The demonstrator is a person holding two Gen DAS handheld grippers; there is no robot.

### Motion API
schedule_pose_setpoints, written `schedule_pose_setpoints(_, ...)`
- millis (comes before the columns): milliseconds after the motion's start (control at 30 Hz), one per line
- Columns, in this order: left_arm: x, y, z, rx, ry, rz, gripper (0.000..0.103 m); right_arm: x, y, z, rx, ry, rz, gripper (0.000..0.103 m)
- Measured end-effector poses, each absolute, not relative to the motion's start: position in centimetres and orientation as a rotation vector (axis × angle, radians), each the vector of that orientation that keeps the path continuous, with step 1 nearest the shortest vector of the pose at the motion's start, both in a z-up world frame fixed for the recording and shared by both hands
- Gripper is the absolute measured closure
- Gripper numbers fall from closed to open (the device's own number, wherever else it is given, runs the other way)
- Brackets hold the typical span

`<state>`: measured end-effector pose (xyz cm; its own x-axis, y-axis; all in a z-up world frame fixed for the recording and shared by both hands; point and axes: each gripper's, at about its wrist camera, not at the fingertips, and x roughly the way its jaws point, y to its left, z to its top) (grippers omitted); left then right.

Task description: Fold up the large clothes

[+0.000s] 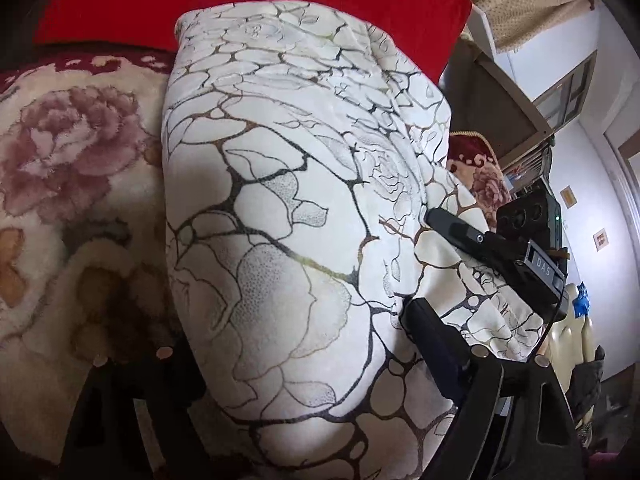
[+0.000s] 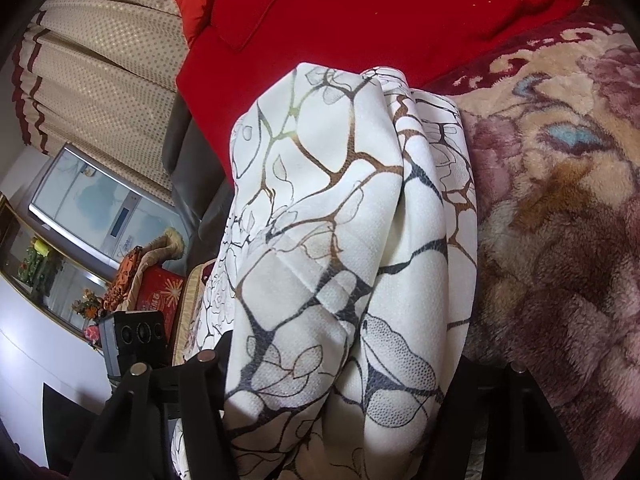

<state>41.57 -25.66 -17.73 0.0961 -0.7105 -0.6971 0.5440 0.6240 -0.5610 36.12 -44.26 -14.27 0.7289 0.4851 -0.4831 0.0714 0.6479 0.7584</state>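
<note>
the left hand-held gripper [image 1: 304, 360] has the white printed cloth [image 1: 288, 184] bulging up between its two dark fingers, which stand on either side of the fold, so it reads as clamped on the cloth, though the fingertips are buried under fabric and the exact bite cannot be seen. the right hand-held gripper [image 2: 332, 408] is likewise closed on a bunched, pleated part of the same cloth, with one finger [image 2: 204, 400] showing to its left and the other mostly hidden on its right. from the left view the right hand-held gripper also shows off to the right, its finger lying on the cloth's lower layer. the cloth runs straight ahead of both hand-held grippers, doubled lengthwise, lying over a plush flowered blanket [image 1: 72, 168] with a red cushion [image 2: 392, 20] beyond its far end. it looks part-folded, with a further fold likely to come. the risk from here, as i judge it, is uneven grip: the right side holds several gathered pleats, and a thick bunch can let inner layers slip out when lifted, leaving the edge crooked. the plush blanket may drag on the cloth's underside and pull the lower layer askew if the two hand-held grippers move at different speeds. the far end, near the cushion, could also catch there and crumple.
</note>
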Motion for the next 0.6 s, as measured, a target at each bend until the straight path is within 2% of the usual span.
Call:
schedule_pose_setpoints(367,40.9,-23.5,-16.2,-0.216,1.045,-0.958,0.038,35.4,-42.8,-11.9,0.812,0.667,0.277,0.048)
schedule_pose_setpoints(600,39.8,-20.7,-13.9,-0.199,0.976,-0.937,0.039,35.0,-40.9,-10.1,0.784,0.637,0.316,0.050)
